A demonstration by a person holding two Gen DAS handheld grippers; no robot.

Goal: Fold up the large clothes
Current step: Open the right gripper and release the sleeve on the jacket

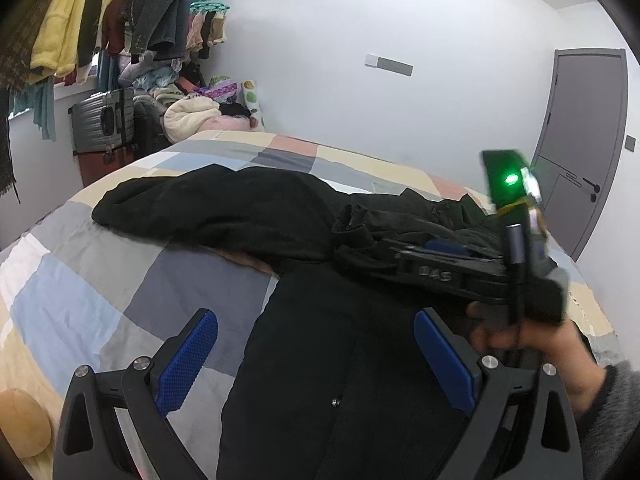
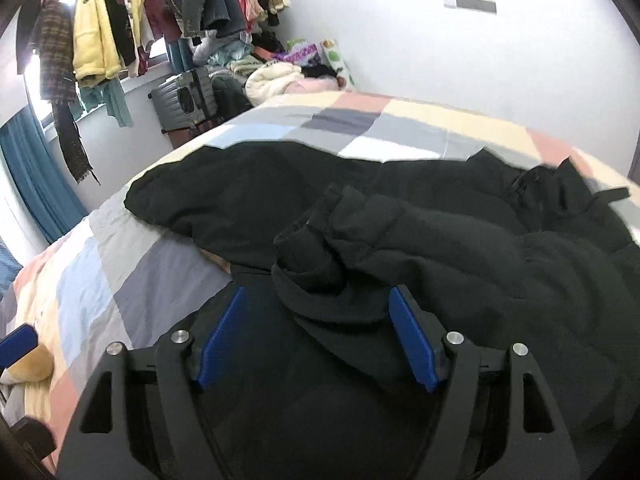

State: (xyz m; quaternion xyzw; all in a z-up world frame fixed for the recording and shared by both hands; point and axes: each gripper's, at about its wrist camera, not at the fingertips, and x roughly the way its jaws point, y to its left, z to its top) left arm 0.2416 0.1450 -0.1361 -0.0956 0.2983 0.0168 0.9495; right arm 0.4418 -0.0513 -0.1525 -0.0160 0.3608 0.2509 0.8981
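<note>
A large black coat (image 1: pixel 248 216) lies spread across the patchwork bed (image 1: pixel 92 280); it also shows in the right wrist view (image 2: pixel 440 240). My left gripper (image 1: pixel 316 334) is open just above the coat's near edge, holding nothing. My right gripper (image 2: pixel 316 320) is open low over the coat, with a rumpled black sleeve cuff (image 2: pixel 316 240) just beyond and between its blue pads, not clamped. In the left wrist view the right gripper's body (image 1: pixel 472 276) and the hand holding it lie at the right over the coat.
Hanging clothes (image 1: pixel 92 16) on a rail, a grey suitcase (image 1: pixel 102 120) and a pile of bedding (image 1: pixel 192 112) stand at the far left of the bed. A grey door (image 1: pixel 580 152) is at the right. A tan cushion (image 1: pixel 22 424) sits at the near left.
</note>
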